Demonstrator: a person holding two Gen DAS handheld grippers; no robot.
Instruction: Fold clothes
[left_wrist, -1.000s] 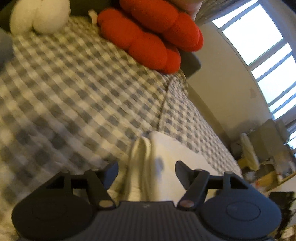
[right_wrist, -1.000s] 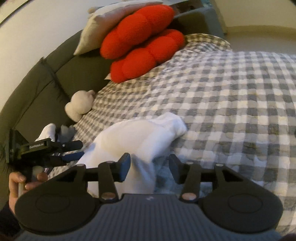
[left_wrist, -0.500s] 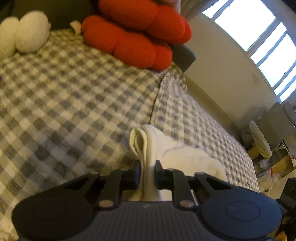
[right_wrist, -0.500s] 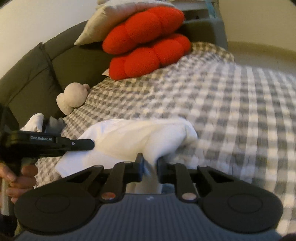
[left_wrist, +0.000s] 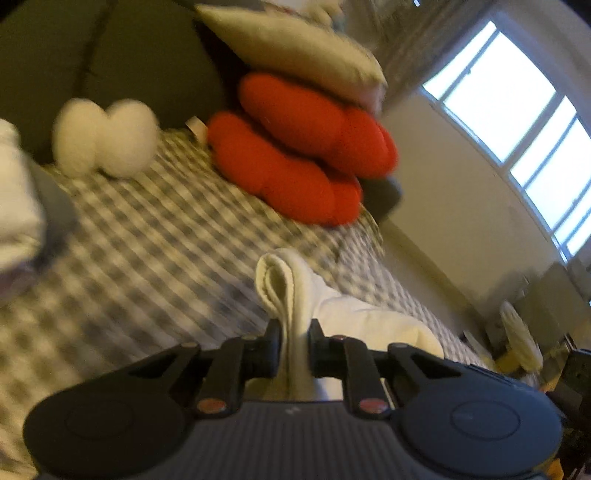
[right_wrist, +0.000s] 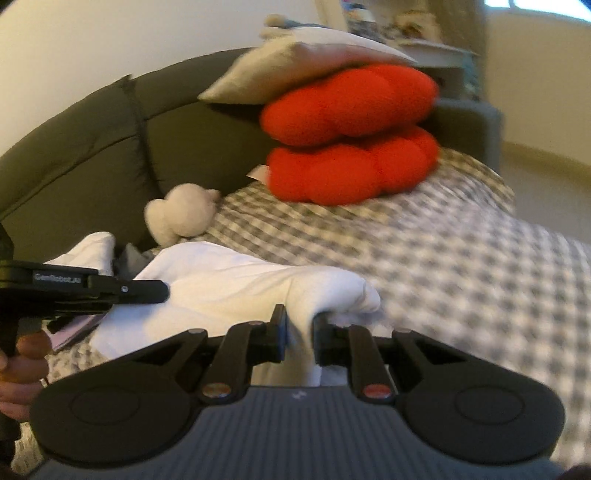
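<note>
**Gripping a white garment at 2 points**

Pinching a fold of the white garment (left_wrist: 291, 295), the left claw (left_wrist: 294, 345) is clamped tight on the cloth, which loops up just past its jaws. The right claw (right_wrist: 300, 336) is clamped on another bunch of the same garment (right_wrist: 236, 288), the fabric pulled taut across to the left claw (right_wrist: 162, 291), seen there from the side with a hand (right_wrist: 22, 369) on its grip. Both claws' jaws have just been closing, cloth between them.

The garment hangs from both claws over a grey-checked bed cover (right_wrist: 461, 266). Beyond it lie a white plush toy (right_wrist: 181, 216) and, at the left edge, more pale cloth (left_wrist: 14, 206), too blurred to identify. Farther back, 2 red cushions (right_wrist: 351, 133) are stacked with a beige pillow (right_wrist: 306, 62) on top, against a dark headboard (right_wrist: 92, 140). A bright window (left_wrist: 517, 110) shows in the left view.
</note>
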